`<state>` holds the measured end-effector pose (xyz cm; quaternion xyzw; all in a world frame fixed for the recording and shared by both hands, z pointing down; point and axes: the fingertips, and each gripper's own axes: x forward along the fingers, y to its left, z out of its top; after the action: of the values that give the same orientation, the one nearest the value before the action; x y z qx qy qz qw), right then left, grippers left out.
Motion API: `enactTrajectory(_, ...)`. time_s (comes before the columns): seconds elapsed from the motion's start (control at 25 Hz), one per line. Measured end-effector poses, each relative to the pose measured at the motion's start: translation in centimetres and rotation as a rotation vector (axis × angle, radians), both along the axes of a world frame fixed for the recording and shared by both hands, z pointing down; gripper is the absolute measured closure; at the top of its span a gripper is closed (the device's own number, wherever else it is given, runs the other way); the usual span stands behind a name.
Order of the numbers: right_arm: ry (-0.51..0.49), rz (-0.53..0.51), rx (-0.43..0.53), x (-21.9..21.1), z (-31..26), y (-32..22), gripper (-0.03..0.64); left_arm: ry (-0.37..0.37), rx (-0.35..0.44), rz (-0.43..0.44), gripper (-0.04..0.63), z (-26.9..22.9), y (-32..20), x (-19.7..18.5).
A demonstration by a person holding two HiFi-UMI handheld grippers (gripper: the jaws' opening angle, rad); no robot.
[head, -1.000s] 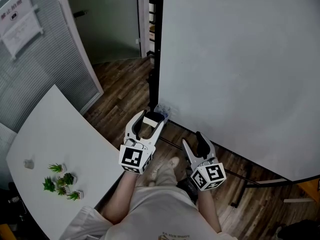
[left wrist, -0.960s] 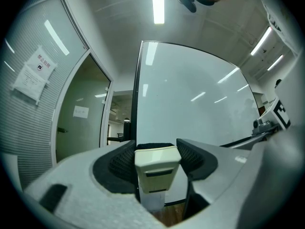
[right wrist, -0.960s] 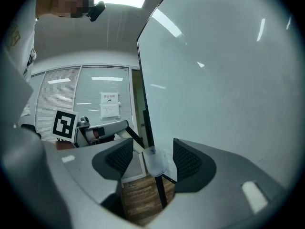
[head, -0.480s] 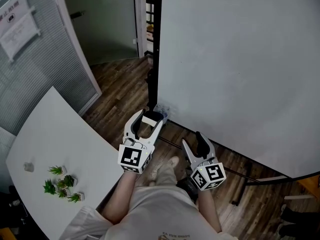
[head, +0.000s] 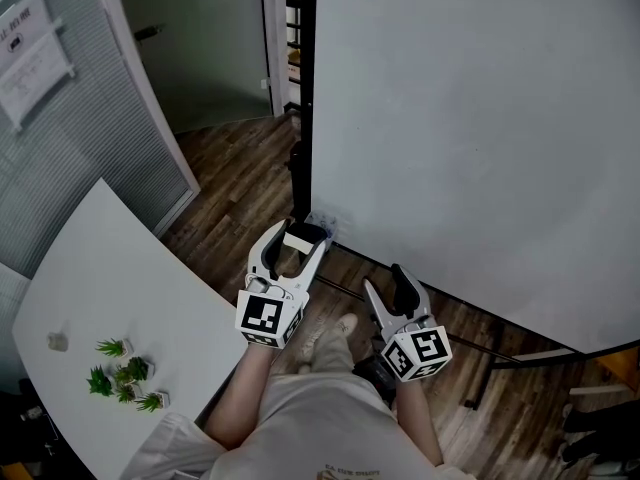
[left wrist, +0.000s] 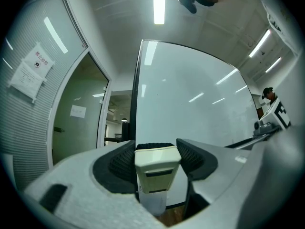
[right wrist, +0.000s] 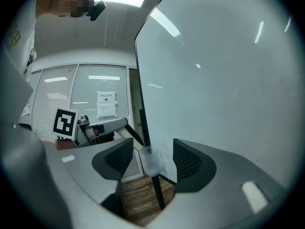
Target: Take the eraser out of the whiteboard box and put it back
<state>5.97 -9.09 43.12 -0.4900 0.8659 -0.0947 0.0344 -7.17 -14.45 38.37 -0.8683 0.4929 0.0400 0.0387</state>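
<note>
A cream eraser (head: 299, 239) sits between the pads of my left gripper (head: 291, 251), which is shut on it; in the left gripper view the eraser (left wrist: 157, 168) fills the gap between the jaws. Just beyond it, a small clear whiteboard box (head: 322, 222) hangs at the lower left corner of the whiteboard (head: 480, 138); its top shows under the eraser as a translucent box (left wrist: 153, 205). My right gripper (head: 390, 283) hovers to the right, open and holding nothing. In the right gripper view the box (right wrist: 152, 163) lies beyond the gap of the right gripper (right wrist: 152, 159).
A white table (head: 110, 288) with small green plants (head: 122, 378) stands at the left. A blind-covered partition (head: 70, 138) and a doorway lie behind it. The whiteboard's dark stand (head: 300, 118) and foot bars cross the wooden floor (head: 230, 168).
Both grippers stay where they were, the left still gripping the eraser. Only the head view has drifted slightly.
</note>
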Motion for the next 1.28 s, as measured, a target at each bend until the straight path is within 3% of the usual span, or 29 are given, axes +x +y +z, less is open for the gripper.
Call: enactTrajectory(1.28, -0.002, 0.025, -0.027, 1.5, 0.9, -1.6, 0.356, 0.005, -0.038, 0.007, 0.328, 1.5, -2.2, 0.9)
